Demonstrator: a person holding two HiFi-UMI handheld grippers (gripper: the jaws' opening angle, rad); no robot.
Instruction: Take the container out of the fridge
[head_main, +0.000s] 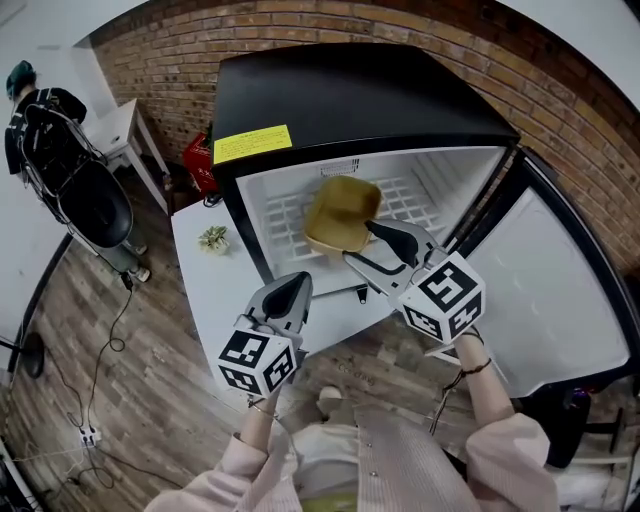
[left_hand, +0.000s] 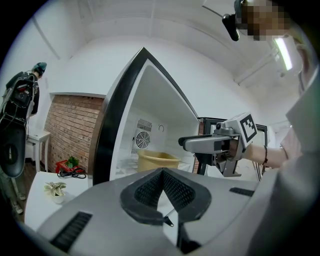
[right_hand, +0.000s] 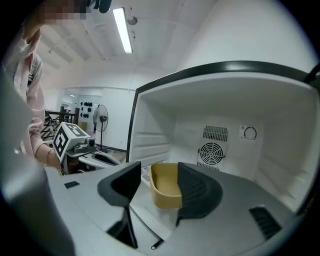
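Note:
A tan, open-topped container (head_main: 340, 213) sits on the wire shelf inside the open black fridge (head_main: 350, 100). My right gripper (head_main: 357, 242) is open at the fridge mouth, its tips at the container's near right corner. In the right gripper view the container (right_hand: 165, 187) shows between the spread jaws of the right gripper (right_hand: 159, 170), and the right pad (right_hand: 197, 192) covers its right side. I cannot tell whether a pad touches it. My left gripper (head_main: 298, 285) is shut and empty, low in front of the fridge. From the left gripper (left_hand: 161, 174), the container (left_hand: 156, 161) stands ahead inside.
The fridge door (head_main: 560, 290) hangs open to the right. A white table (head_main: 205, 275) left of the fridge carries a small plant (head_main: 213, 238). A red object (head_main: 198, 160) lies behind. A person by a black chair (head_main: 95, 205) is at far left. Cables run over the wooden floor.

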